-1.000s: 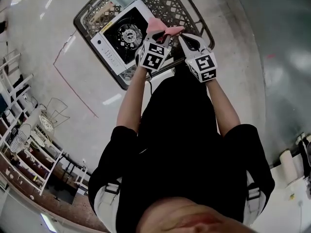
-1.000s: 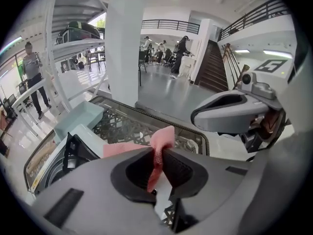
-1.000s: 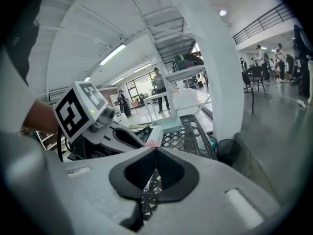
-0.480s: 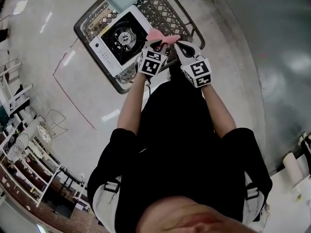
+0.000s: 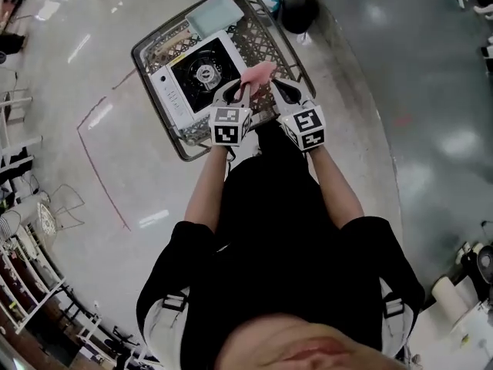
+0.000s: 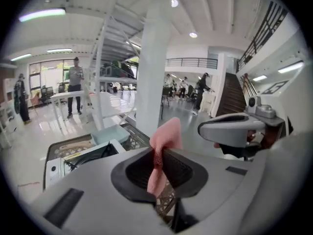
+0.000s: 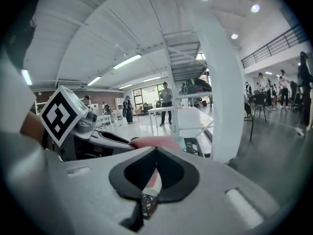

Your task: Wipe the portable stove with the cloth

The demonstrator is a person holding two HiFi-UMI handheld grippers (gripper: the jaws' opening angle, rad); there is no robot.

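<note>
The portable stove, white with a black burner top, sits in a black lattice basket on the floor. My left gripper is shut on a pink cloth, which sticks up past its tips above the basket's near right side. In the left gripper view the cloth is pinched between the jaws, with the stove lower left. My right gripper is shut beside it, close to the cloth. In the right gripper view the cloth shows just beyond the closed tips; no grip on it is visible.
A light blue tray lies in the basket behind the stove. A black round bin stands past the basket's far right corner. A white pillar rises behind the basket. People stand and tables are set farther off. Racks line the left wall.
Both grippers have risen together with the cloth, away from the stove. The basket and stove now look smaller and farther below.
</note>
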